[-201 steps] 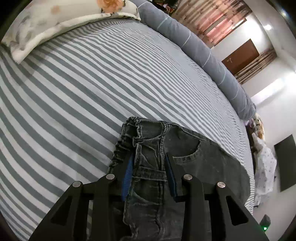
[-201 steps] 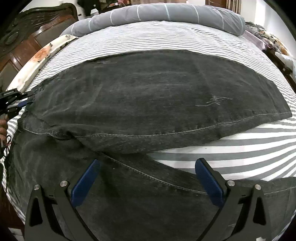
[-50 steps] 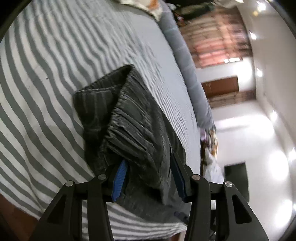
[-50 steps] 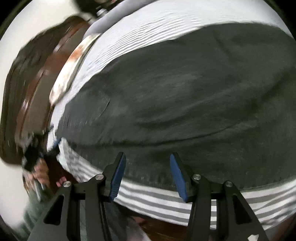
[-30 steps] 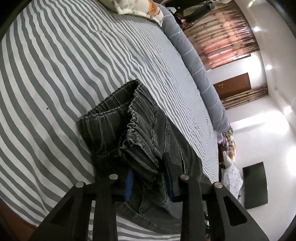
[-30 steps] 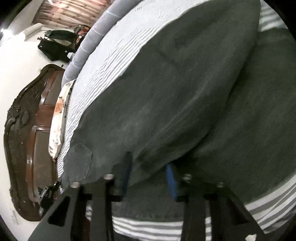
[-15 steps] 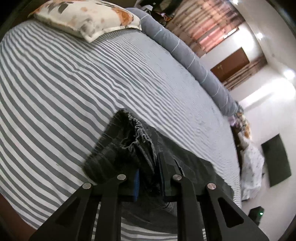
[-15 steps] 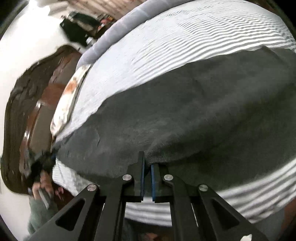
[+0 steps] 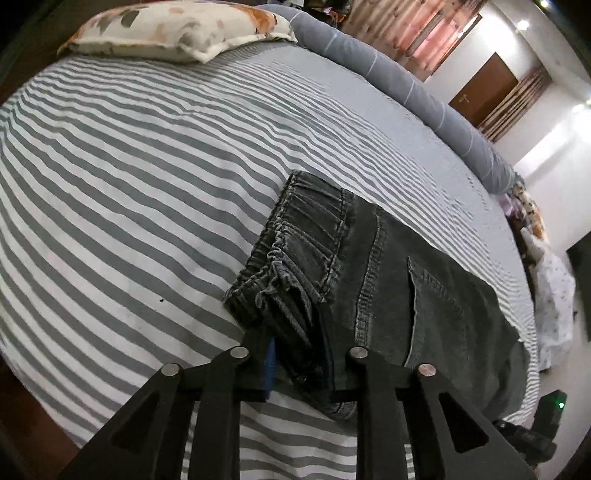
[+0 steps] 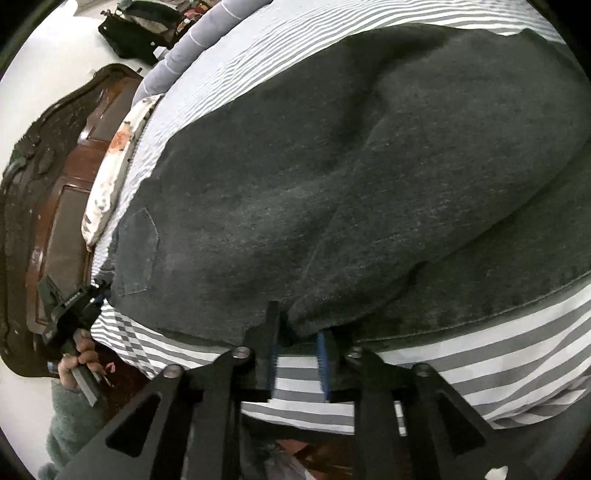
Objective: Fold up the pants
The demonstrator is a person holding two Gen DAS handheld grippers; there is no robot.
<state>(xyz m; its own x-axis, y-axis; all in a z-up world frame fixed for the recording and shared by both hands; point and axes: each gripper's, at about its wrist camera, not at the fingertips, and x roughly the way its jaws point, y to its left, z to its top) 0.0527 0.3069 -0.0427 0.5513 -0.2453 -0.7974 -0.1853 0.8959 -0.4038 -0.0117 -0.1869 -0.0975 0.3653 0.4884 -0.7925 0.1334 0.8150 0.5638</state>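
Observation:
Dark grey denim pants lie on the striped bed, one leg folded over the other. My left gripper is shut on the bunched elastic waistband near the bed's front edge. In the right wrist view the pants fill most of the frame. My right gripper has its jaws a little apart at the pants' near folded edge, with no cloth between the blue pads. The left gripper also shows in the right wrist view, at the waist end by the back pocket.
The bed has a grey and white striped sheet. A floral pillow and a long grey bolster lie at its far side. A dark wooden headboard stands at the waist end. The bed's front edge runs just under both grippers.
My right gripper has opened a little and let go of the pants' edge. My left gripper stays shut on the waistband, which now lies flatter on the bed.

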